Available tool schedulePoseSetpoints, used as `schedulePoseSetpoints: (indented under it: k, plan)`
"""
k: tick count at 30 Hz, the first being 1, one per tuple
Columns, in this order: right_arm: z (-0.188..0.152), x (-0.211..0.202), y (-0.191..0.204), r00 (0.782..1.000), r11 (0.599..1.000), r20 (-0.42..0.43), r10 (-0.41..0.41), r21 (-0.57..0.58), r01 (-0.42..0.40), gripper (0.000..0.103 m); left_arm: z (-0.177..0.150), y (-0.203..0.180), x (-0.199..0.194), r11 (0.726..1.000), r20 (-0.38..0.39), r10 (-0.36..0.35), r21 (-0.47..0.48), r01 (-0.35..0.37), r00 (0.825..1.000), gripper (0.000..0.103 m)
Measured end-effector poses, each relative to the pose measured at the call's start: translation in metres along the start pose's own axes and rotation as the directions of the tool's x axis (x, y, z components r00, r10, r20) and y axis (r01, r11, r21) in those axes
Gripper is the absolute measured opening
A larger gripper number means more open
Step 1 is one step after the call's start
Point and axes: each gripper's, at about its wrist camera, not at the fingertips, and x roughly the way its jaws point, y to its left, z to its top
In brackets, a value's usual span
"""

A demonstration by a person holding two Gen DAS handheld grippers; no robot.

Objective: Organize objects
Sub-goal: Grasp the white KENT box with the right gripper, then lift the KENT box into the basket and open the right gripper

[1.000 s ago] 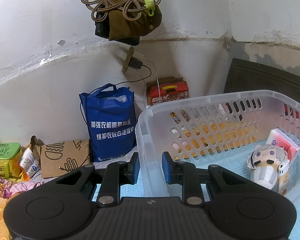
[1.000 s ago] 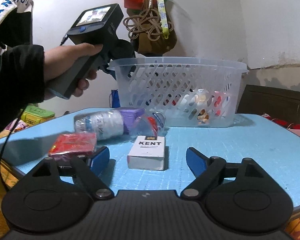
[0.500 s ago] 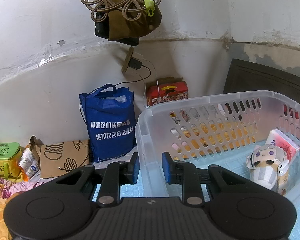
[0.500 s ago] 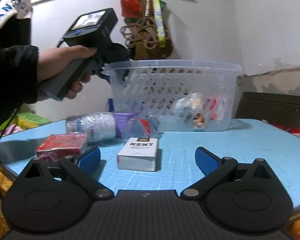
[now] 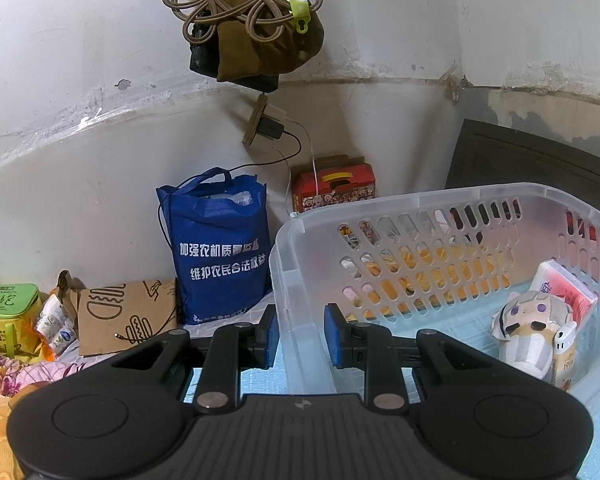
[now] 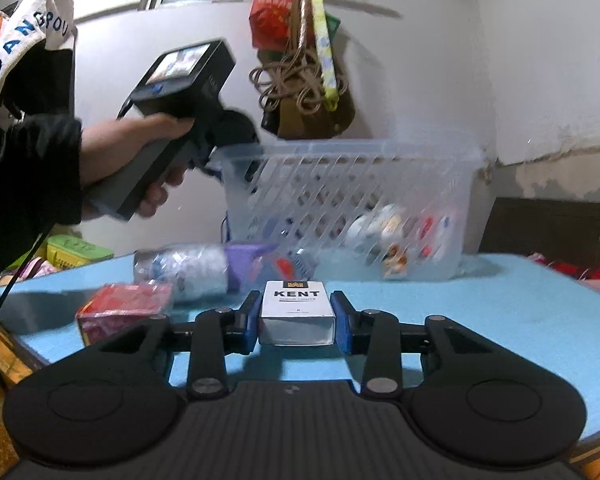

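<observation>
Blue table under basket, bottle, packs

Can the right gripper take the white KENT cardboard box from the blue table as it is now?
Probably yes. The white KENT cardboard box already sits between the right gripper's closing blue pads, which look pressed against its sides; nothing blocks it.

Left tongs clamp the clear basket wall

On the surface the box lies nearest, with a packet to its left. A bottle lies on its side behind them, and the basket stands farther back. In the basket, a plush toy rests beside a tissue pack.
</observation>
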Motion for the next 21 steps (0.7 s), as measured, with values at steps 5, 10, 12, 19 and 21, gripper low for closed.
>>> schedulePoseSetpoints:
  k: [5, 10, 12, 19, 21]
  plan:
    - [0.013, -0.008, -0.018, 1.000, 1.000, 0.012, -0.003, 0.010, 0.003, 0.040, 0.001, 0.000, 0.000, 1.000, 0.000, 0.000, 0.000, 0.000, 1.000, 0.030]
    - [0.031, -0.019, -0.034, 0.998, 1.000, 0.051, -0.024, 0.013, 0.024, 0.040, 0.000, 0.000, 0.000, 1.000, 0.000, 0.000, -0.001, 0.000, 1.000, 0.030]
    - [0.043, -0.023, -0.039, 0.996, 0.999, 0.078, -0.035, 0.005, 0.035, 0.040, 0.000, 0.000, 0.000, 1.000, 0.000, 0.000, 0.000, 0.000, 1.000, 0.030]
    - [0.102, -0.022, -0.057, 0.974, 0.998, 0.220, -0.054, -0.028, 0.062, 0.040, 0.000, 0.000, 0.000, 1.000, 0.001, 0.000, 0.000, 0.000, 1.000, 0.030]
    - [0.123, -0.008, -0.062, 0.965, 0.996, 0.254, -0.066, -0.037, 0.078, 0.040, 0.000, 0.000, 0.000, 1.000, 0.000, -0.001, -0.002, 0.001, 1.000, 0.030]
